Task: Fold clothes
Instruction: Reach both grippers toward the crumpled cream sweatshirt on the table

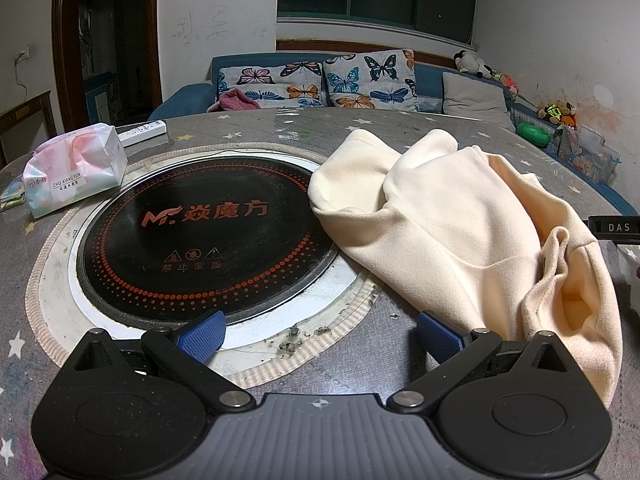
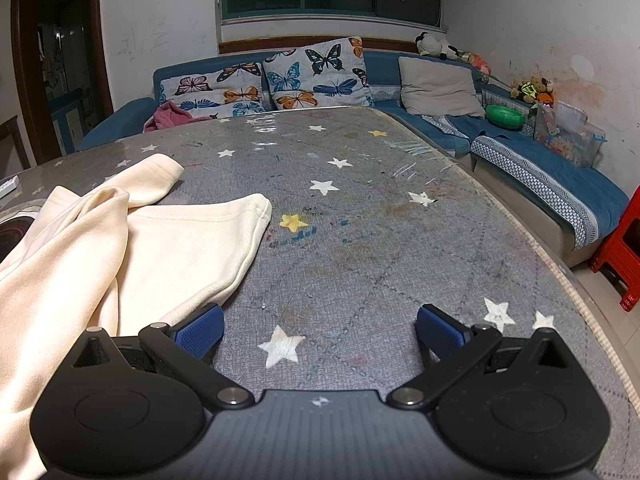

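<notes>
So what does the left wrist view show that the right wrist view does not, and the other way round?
Only the left wrist view shows the tissue pack, the white remote and the whole round black cooktop, with the open left gripper just in front of it. Only the right wrist view shows the red stool, the yellow star on the table cover and the open right gripper. Both show the cream garment, crumpled and unfolded, the butterfly cushions and the green bowl.

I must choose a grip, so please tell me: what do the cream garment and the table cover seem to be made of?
Garment: probably soft fleece-like knit, matte; it shows fuzzy nap, stitched hems and rounded folds. Table cover: likely printed vinyl, slightly glossy; light glints near its far edge.
</notes>
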Tool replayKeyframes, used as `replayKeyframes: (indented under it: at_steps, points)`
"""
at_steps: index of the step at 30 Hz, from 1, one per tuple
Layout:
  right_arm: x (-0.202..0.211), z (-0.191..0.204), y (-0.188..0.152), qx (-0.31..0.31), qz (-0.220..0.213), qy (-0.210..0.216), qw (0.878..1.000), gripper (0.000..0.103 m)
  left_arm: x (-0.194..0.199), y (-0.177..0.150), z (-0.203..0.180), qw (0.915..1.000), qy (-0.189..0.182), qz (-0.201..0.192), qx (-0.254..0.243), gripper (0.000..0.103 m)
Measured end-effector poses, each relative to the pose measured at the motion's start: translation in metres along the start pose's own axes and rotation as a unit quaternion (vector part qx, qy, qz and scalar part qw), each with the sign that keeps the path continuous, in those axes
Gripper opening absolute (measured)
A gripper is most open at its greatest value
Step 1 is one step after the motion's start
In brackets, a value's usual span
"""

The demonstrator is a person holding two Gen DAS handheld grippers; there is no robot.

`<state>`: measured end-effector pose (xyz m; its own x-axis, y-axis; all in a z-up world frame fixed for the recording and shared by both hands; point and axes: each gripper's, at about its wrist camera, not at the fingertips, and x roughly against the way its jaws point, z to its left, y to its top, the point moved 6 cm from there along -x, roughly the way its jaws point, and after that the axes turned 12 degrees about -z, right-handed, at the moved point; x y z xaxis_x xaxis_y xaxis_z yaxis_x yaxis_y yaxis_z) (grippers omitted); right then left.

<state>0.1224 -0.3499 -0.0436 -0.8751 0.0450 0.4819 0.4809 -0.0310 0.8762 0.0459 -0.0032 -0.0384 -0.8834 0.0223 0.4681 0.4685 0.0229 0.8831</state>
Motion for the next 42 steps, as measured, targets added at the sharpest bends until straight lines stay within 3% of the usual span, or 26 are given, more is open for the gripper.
replayKeyframes:
  at_steps: [11,25,42]
  points:
    - [0.01,0.002,0.0,-0.003,0.001,0.003,1.0,0.103,0.002,0.0,-0.015,1.0,0.001,0.002,-0.001,0.103]
    - [0.075,0.024,0.006,0.021,-0.033,0.048,0.998,0.103,0.017,0.009,-0.012,0.9998,0.006,0.008,0.018,0.103]
    - [0.129,0.054,-0.013,0.046,-0.029,0.086,0.995,0.103,0.048,0.019,-0.036,0.9997,-0.006,0.016,0.016,0.103]
